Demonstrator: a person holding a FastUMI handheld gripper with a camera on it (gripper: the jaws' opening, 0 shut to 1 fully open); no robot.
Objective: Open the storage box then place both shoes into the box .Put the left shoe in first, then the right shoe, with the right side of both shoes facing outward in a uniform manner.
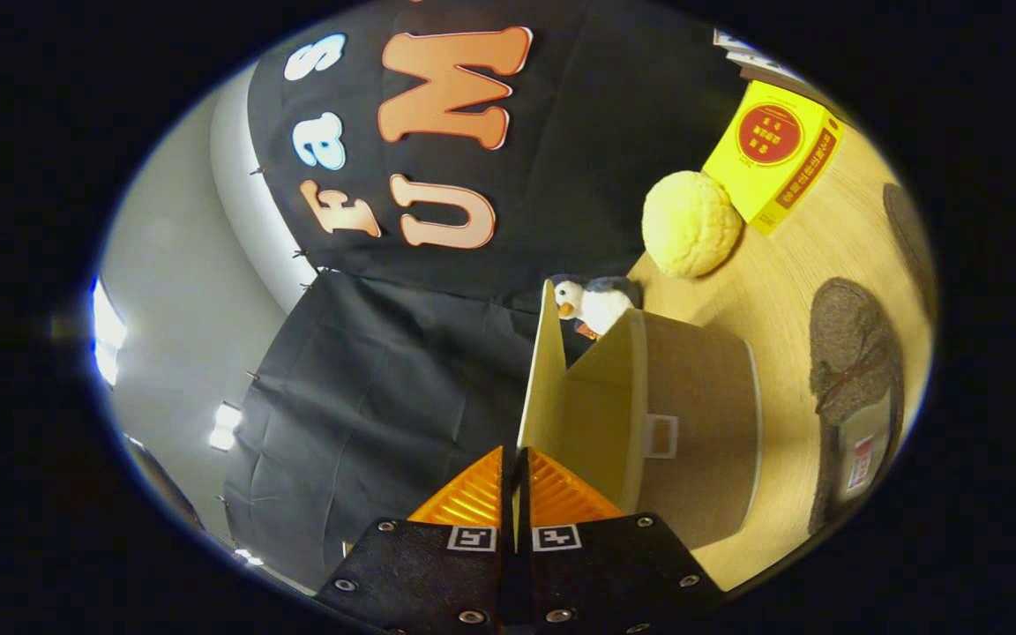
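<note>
Pale cardboard, thin and stiff-looking, is what my fingers (515, 494) are clamped on: the lid (540, 388) of the storage box (702, 414), pinched at its free edge with both fingers pressed together on it. The view is rolled on its side, so the lid stands swung up from the box mouth and the box interior (592, 423) is exposed just beyond the fingers. I judge the opening step well advanced but not finished, as the lid is still in my grip.

Beside the box, on the wooden table (773, 291), lies one grey felt shoe (856, 379), close to the box wall but not touching it. A second dark shape (909, 229) sits farther out at the table's edge; likely the other shoe, though too little shows to confirm. I cannot tell which is left or right.

Beyond the box sit a small plush penguin (596, 304), a round yellow bun-like object (691, 223) and a yellow carton (773, 154).

Risks: the thin lid may slip from so narrow a pinch and fall shut; pulling further may tip or drag the light box; a sprung-back lid would obstruct shoe placement.
</note>
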